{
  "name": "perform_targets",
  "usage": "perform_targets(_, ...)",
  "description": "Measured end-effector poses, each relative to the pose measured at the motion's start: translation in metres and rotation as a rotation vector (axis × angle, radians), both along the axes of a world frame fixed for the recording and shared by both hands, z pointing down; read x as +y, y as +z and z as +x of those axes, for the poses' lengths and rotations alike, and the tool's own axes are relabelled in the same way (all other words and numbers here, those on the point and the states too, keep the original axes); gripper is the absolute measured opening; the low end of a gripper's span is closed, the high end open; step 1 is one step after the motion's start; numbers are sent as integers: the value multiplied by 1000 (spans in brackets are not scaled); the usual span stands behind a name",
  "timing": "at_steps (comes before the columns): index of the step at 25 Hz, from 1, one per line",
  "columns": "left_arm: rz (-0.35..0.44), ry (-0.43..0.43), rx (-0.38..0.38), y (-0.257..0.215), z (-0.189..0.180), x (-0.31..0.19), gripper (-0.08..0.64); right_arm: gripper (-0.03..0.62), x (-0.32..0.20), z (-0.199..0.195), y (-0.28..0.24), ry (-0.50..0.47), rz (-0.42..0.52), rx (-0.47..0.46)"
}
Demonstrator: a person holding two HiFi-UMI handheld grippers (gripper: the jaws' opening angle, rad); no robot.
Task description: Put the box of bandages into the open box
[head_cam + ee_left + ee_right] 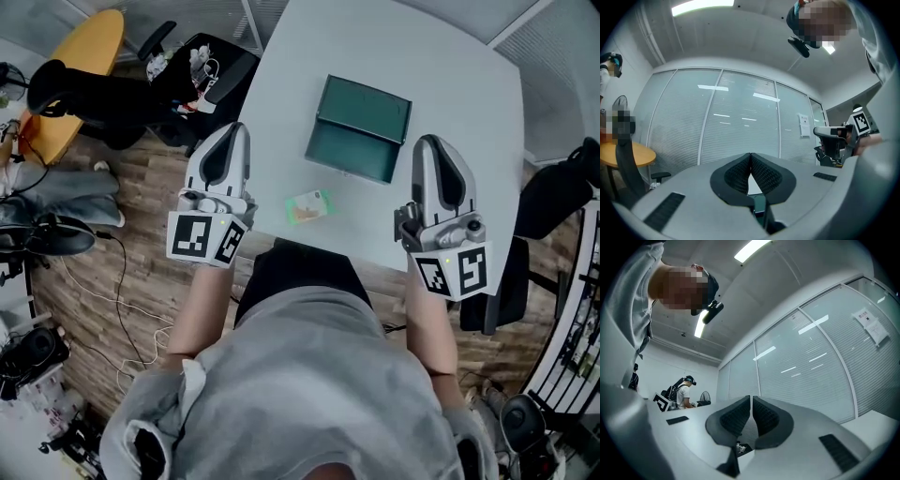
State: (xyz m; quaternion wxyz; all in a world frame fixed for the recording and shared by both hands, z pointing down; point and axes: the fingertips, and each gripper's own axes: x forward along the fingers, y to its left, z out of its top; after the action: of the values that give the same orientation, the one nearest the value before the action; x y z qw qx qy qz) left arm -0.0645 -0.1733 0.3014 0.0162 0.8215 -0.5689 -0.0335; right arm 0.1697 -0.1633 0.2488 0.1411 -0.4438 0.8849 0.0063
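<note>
left gripper [232,133] and right gripper [432,142]: both raised off the bench [450,66], jaws together, nothing between them; box of bandages [308,207]: flat, close to the near edge, between the two grippers; open box [359,128]: mid-bench, just beyond it. likely risk: jaws not opened before descent would nudge the small box off the near edge; a skewed pinch could let it slip.

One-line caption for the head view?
Jaws shut, left gripper and right gripper flank the bandage box on the table; open green box beyond.
</note>
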Motion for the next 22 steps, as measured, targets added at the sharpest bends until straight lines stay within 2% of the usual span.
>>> perform_targets(8,28,101,-4,-9,23,-31,17,51,-19,-18,6,41,-10,21)
perform_targets(12,38,145,-9,-11,27,-39,17,51,-20,-28,2,63,8,34)
perform_targets(14,39,160,-8,-10,25,-45,17,52,-23,-36,8,51,-11,42)
perform_targets(16,31,173,-5,-5,21,-49,17,52,-26,-50,25,-7,-65,66)
perform_targets(18,18,181,1,0,17,-53,17,52,-25,-69,47,-112,-120,113)
perform_targets(22,-2,193,11,10,11,-60,17,52,-15,-115,104,-319,-171,293)
